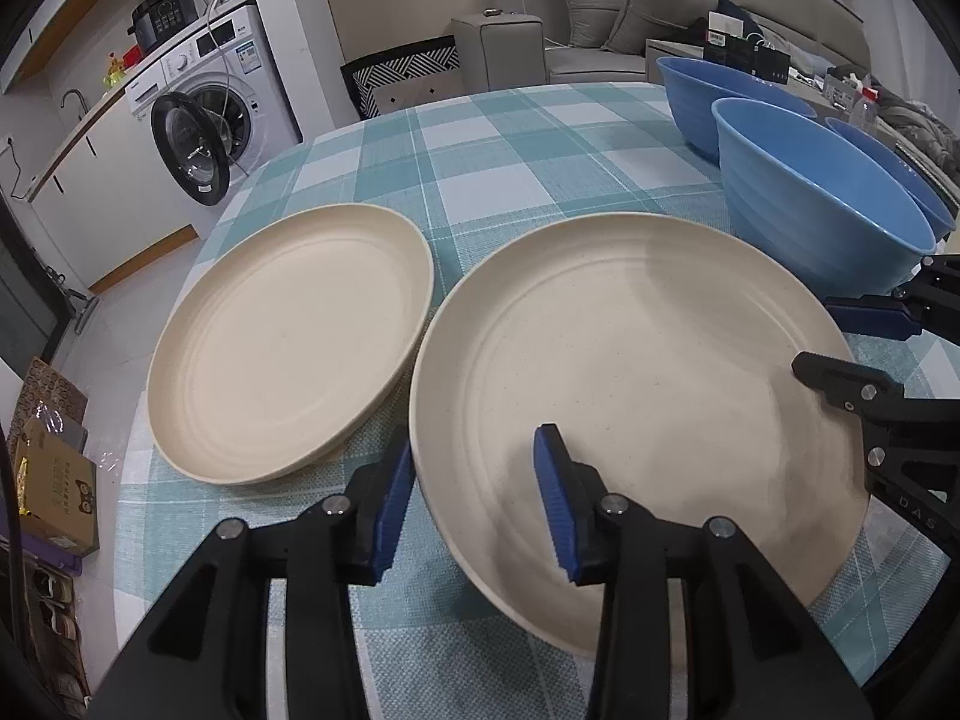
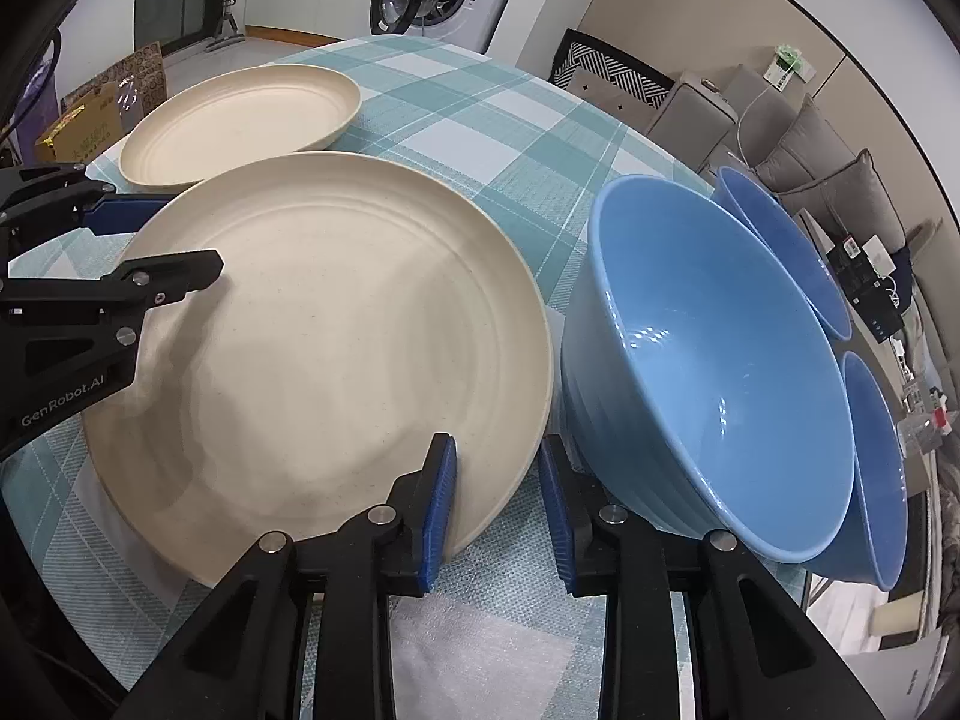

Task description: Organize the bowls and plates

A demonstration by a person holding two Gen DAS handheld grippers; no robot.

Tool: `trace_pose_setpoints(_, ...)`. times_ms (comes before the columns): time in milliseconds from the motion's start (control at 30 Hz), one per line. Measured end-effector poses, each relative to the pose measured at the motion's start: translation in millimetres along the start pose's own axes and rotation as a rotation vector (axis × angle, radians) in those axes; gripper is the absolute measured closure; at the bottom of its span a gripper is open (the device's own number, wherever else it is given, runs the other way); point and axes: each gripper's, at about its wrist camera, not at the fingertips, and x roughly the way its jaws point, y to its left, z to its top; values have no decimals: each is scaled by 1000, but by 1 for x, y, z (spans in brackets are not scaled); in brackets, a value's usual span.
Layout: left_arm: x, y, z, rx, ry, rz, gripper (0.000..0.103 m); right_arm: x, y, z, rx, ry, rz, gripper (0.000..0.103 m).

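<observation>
Straddling the near rim of the large cream plate (image 1: 630,360), the left tool (image 1: 474,498) stands released in the left wrist view: one ribbed blue pad lies outside the rim and the other over the plate's speckled, ring-moulded face, with a visible gap on both sides. This round, matte plate rests on the table (image 1: 480,150), which wears a woven teal-and-white check cloth. A second cream plate (image 1: 288,348), of the same shallow ringed form, lies just left of the large plate. Three glossy blue bowls (image 1: 822,204) with ribbed outer walls stand behind the large plate to the right. The right tool (image 1: 840,336) enters at the plate's right edge.

In the right wrist view, the right tool (image 2: 495,510) is likewise released, its pads apart on either side of the large plate's (image 2: 336,324) rim. The nearest blue bowl (image 2: 708,372) sits just right of the plate; the second plate (image 2: 240,120) lies beyond it. The left tool (image 2: 174,234) reaches over the plate's left edge.
</observation>
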Motion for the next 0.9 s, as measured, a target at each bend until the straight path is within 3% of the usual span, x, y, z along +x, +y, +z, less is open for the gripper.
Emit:
trace_pose_setpoints(133,0,1,1,2,4,-14,59,-3,1,-1,-4,-4,20,67)
trace_pose_setpoints(200,-1,3,1,-4,7,-30,57,-6,3,-1,-9,-13,29,57)
trace_pose_setpoints(300,-6,8,2,-26,0,-50,46,-13,2,0,-4,-34,39,42)
trace_pose_setpoints(400,-13,13,4,-45,-10,-65,45,-18,3,0,-6,-50,70,31)
trace_pose_setpoints(567,-27,24,8,-81,-42,-96,35,-25,3,1,0,-68,107,23)
trace_pose_setpoints(633,-34,28,9,-96,-63,-99,21,-28,2,2,5,-78,143,22)
trace_pose_setpoints(800,-45,40,12,-128,-93,-94,5,-35,3,5,22,-118,219,10)
trace_pose_setpoints(900,-47,48,12,-151,-96,-82,2,-34,7,7,25,-125,253,4)
